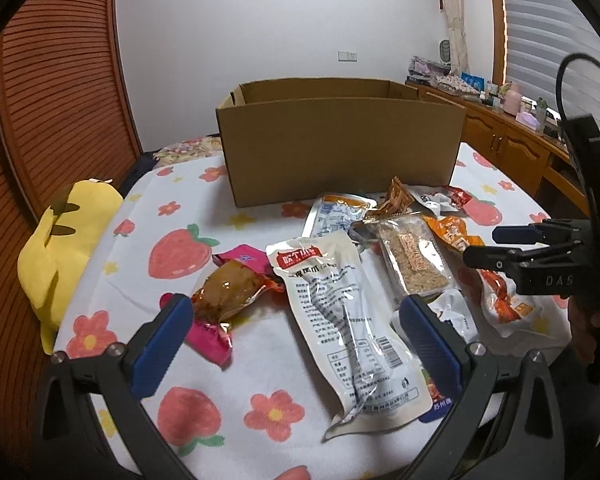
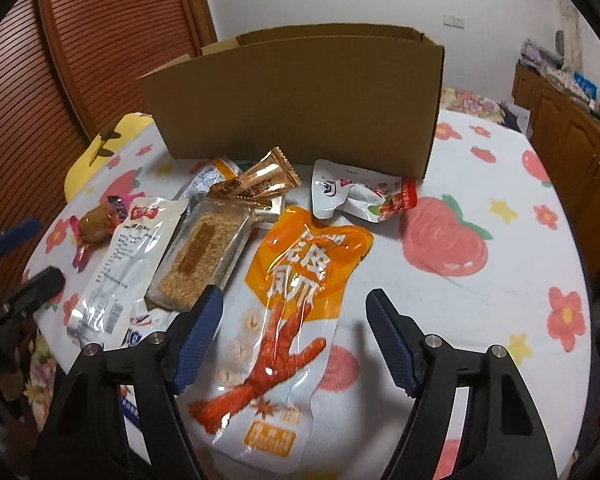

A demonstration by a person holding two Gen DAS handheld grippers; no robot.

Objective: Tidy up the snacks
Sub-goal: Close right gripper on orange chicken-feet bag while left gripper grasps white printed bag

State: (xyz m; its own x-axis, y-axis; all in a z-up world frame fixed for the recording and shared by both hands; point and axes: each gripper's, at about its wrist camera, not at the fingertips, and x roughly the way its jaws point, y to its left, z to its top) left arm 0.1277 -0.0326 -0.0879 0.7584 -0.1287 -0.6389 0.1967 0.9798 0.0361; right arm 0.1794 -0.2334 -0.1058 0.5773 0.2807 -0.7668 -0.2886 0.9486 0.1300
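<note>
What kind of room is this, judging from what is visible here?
Probably a bedroom at home: the snacks lie on a strawberry-print cover that looks like bedding, a yellow plush toy sits at its edge, and wooden cabinets with household items stand under a window blind.

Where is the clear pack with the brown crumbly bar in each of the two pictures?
Left wrist view: the clear pack lies right of centre, just beyond the left gripper.
Right wrist view: the clear pack lies left of centre, left of the orange chicken-feet pack.
Shared landmark: the cardboard box stands behind it.
</note>
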